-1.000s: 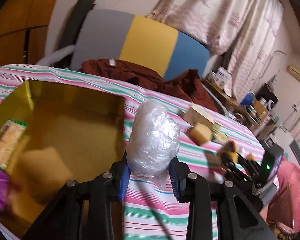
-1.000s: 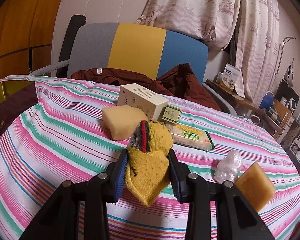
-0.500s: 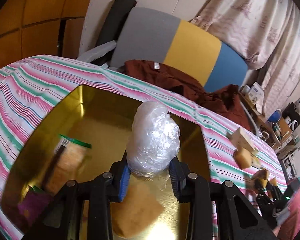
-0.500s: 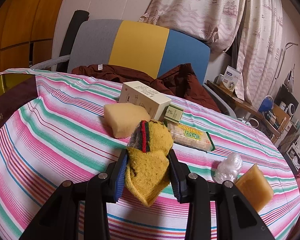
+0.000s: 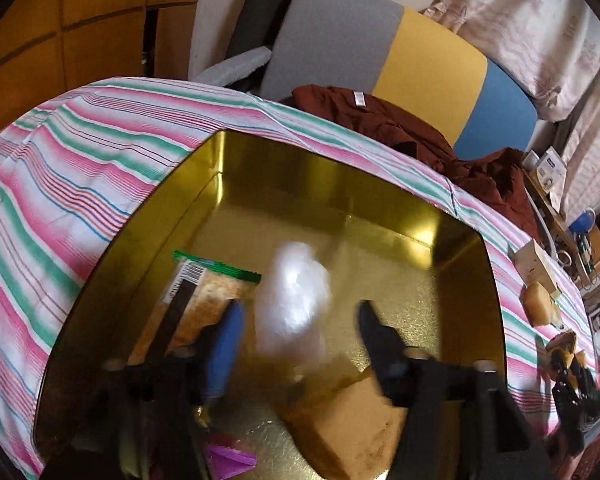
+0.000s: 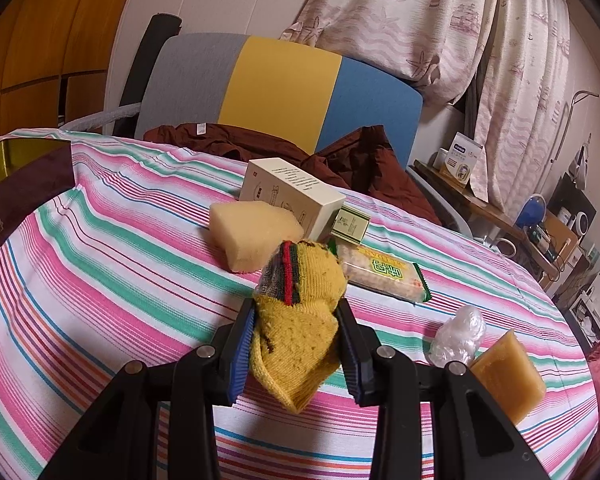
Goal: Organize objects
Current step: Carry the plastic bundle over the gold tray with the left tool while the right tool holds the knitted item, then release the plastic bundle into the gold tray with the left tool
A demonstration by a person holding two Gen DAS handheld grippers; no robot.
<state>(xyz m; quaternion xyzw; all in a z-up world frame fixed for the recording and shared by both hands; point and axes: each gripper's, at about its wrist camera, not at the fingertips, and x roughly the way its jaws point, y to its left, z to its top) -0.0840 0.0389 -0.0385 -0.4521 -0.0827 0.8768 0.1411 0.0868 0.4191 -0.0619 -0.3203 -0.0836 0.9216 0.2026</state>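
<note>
My left gripper [image 5: 296, 332] is open above the gold box [image 5: 260, 152]. A crumpled clear plastic ball [image 5: 296, 304], blurred, hangs loose between its spread fingers over the box floor. In the box lie a snack pack [image 5: 204, 300], a tan sponge [image 5: 352, 428] and a purple packet [image 5: 228, 460]. My right gripper [image 6: 298, 340] is shut on a yellow sock [image 6: 300, 320], held above the striped tablecloth [image 6: 100, 264]. The gold box shows at the far left of the right wrist view [image 6: 16, 156].
On the cloth in the right wrist view lie a pale sponge [image 6: 252, 236], a white carton [image 6: 292, 196], a small green box [image 6: 352, 224], a cracker pack [image 6: 384, 276], another plastic ball [image 6: 458, 336] and an amber sponge [image 6: 508, 376]. A chair [image 6: 276, 84] with brown cloth [image 6: 360, 160] stands behind.
My left gripper moved over the gold box and opened, letting go of the plastic ball. My right gripper stayed nearly still with the sock.
</note>
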